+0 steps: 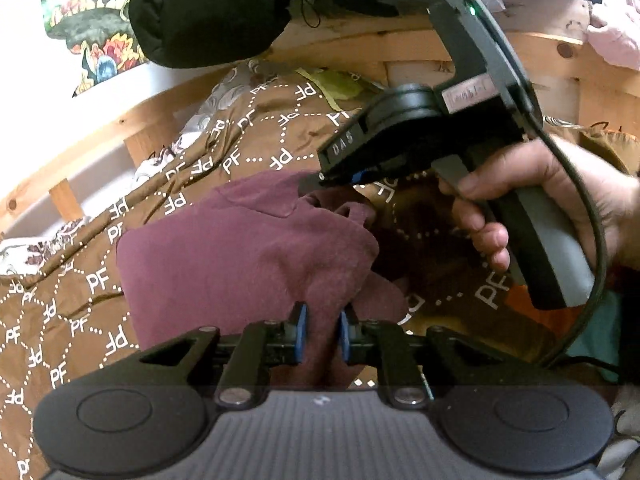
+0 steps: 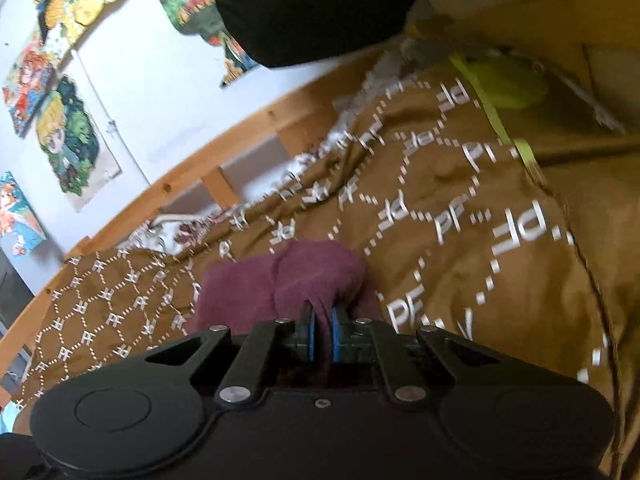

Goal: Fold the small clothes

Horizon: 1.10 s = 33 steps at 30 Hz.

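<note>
Garment (image 1: 248, 256), maroon, lies on brown blanket (image 1: 60, 300) printed with "PF". Left gripper (image 1: 323, 330) pinches its near edge between blue pads. Right gripper (image 2: 322, 330), held in a hand (image 1: 560, 200), is clamped on the far corner.

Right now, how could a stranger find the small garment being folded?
Look at the brown bedspread printed with white PF letters. On it lies a small maroon garment, plain and soft, the only one-coloured cloth without letters; both tongs pinch its near edges.
</note>
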Motion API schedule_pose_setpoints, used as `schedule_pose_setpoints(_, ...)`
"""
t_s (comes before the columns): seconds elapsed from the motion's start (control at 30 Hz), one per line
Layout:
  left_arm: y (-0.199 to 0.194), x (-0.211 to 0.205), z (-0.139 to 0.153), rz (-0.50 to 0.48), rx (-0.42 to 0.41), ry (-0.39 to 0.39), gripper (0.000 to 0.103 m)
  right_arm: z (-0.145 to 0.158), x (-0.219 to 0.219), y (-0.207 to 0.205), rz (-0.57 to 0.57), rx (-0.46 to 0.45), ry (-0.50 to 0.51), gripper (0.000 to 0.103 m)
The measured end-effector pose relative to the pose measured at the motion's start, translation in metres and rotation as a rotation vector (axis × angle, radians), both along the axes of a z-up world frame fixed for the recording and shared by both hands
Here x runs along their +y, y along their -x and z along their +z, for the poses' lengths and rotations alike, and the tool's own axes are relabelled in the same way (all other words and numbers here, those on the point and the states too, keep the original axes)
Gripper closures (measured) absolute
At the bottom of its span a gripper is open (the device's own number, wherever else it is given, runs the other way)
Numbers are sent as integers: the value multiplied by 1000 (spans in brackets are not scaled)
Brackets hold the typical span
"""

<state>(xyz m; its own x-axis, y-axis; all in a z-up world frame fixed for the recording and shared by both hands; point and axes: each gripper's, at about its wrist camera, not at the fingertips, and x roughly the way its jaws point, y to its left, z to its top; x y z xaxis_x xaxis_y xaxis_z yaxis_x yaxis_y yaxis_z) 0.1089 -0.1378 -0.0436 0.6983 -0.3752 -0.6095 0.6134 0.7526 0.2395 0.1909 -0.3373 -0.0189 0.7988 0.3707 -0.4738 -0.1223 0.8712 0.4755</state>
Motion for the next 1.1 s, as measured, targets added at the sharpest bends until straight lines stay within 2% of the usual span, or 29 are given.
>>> schedule_pose_setpoints(0.17, -5, 11, 2, -27, 67, 69, 73, -7, 3, -1, -8, 21, 14, 95)
schedule_pose_setpoints(0.27, -7, 21, 7, -33, 99, 133, 60, -10, 3, -1, -12, 31, 14, 94)
schedule_pose_setpoints(0.33, -5, 27, 12, -36, 107, 172, 46, -10, 4, 1, -14, 36, 14, 91)
schedule_pose_setpoints(0.53, 2, 46, 31, 11, 42, 260, 18, -4, -3, 11, -41, 22, 5, 75)
schedule_pose_setpoints(0.7, 0, 62, 43, 134, 9, 307, 4, 8, -8, 23, -63, -2, 7, 50)
schedule_pose_setpoints(0.93, -8, 89, 54, 296, 17, 372, 1, 28, -4, 43, -56, -60, 55, 20)
schedule_pose_setpoints(1.0, -9, 95, 54, 338, 18, 369, 1, 33, 0, 48, -43, -70, 67, 8)
schedule_pose_setpoints(1.1, -11, 101, 53, 393, 25, 347, 1, 36, 9, 56, -22, -72, 104, 1)
